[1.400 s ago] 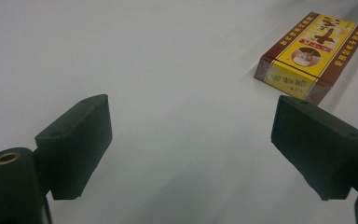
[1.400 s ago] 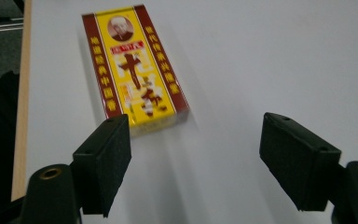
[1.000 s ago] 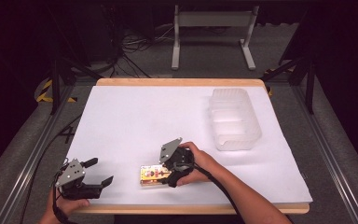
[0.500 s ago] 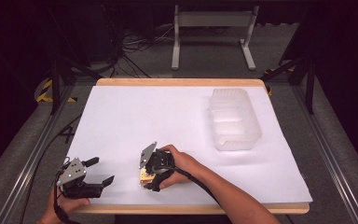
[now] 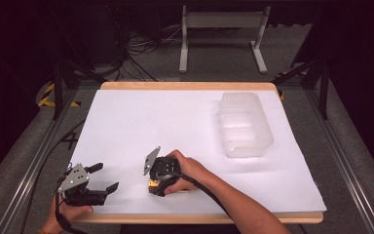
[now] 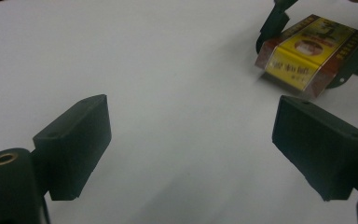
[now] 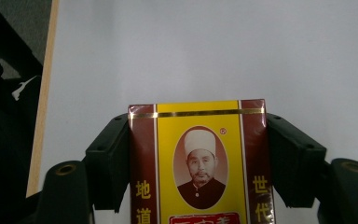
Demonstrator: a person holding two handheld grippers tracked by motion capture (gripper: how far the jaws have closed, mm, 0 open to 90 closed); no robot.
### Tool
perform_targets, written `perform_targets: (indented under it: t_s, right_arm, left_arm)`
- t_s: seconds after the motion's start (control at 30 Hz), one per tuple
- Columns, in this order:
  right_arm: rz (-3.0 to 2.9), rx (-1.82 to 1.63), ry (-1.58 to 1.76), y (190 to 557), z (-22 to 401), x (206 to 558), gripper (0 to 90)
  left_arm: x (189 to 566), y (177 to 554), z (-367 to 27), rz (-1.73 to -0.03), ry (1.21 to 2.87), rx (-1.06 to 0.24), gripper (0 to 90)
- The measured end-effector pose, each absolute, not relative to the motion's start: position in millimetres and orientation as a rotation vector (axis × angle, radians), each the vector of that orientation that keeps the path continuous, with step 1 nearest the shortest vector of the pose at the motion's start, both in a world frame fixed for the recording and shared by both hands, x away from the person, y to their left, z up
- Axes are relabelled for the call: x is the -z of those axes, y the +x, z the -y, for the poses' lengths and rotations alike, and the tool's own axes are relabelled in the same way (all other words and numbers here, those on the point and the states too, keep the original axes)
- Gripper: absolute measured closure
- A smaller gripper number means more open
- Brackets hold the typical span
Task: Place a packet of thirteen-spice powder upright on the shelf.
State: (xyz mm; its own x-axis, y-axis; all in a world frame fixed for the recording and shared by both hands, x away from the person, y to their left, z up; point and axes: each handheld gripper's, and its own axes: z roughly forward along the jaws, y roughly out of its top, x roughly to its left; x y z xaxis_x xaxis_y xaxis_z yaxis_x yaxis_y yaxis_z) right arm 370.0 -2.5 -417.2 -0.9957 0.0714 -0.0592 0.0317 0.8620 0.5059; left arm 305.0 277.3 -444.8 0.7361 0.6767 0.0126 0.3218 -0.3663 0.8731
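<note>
A yellow and maroon box [image 7: 198,163] with a portrait on its face lies on the white table sheet [image 5: 175,122] near the front edge. My right gripper [image 5: 155,187] has just been closing, with the box between its jaws, and both pads now press on the box's long sides. The same box [image 6: 310,58] sits at the upper right of the left gripper view, with black jaws on either side of it. My left gripper [image 5: 106,176] rests at the front left corner, open, with bare sheet between its fingers [image 6: 74,140].
A clear plastic tub [image 5: 246,124] stands at the back right of the sheet. The wooden table edge [image 5: 199,218] runs close in front of both hands. A metal stand [image 5: 221,29] is on the floor beyond the table.
My right gripper has moved left over the box and shut on it. The left gripper has stayed in place.
</note>
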Motion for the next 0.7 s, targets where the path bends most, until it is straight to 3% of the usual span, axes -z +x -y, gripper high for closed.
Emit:
perform_targets:
  t_s: [0.4,0.7]
  right_arm:
    - [-2.716,-1.051,0.278,357,60,366,32.7]
    - [-2.596,-1.171,0.362,347,87,349,32.8]
  left_arm:
    - [445,306,-279,-0.78,1.968,-0.464,12.0]
    - [444,308,-279,-0.786,1.949,-0.462,12.0]
